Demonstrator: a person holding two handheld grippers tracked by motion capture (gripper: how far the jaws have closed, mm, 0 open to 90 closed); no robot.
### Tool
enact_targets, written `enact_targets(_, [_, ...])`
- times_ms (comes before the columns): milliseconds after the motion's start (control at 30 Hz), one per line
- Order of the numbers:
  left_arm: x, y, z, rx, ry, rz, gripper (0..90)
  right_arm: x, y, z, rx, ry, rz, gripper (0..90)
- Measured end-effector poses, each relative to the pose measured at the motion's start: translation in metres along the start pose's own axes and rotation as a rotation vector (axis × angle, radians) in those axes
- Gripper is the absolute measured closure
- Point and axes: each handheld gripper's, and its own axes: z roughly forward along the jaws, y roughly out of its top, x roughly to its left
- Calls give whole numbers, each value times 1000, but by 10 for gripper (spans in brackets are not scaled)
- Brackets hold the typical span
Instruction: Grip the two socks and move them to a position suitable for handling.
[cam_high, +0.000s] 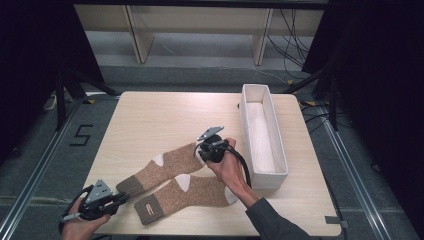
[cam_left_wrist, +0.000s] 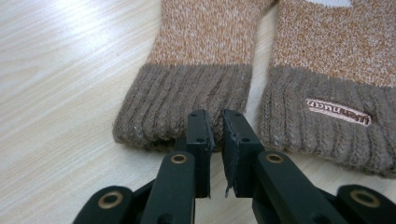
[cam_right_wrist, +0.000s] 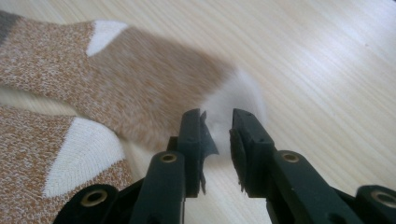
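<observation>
Gripping sock (cam_high: 165, 167) cuff, left tongs (cam_high: 122, 198)

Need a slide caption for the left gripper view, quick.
Left gripper at the brown ribbed cuff of one sock, jaws nearly closed; labelled sock beside it.
</observation>
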Motion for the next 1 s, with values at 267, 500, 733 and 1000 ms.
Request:
enact_targets(267, [9,0,-3,34,60,-1,804,-4,2,7,18,11,14,703])
enact_targets(500, [16,-2,-2,-12,61,-64,678,-7,2,32,65,-6,45,644])
enact_targets(733, [23,3,-3,-37,91,-151,526,-11,1,49,84,5,126,588])
enact_targets(1000, [34,7,8,2,90,-222,407,-20,-1,57,84,18,219,551])
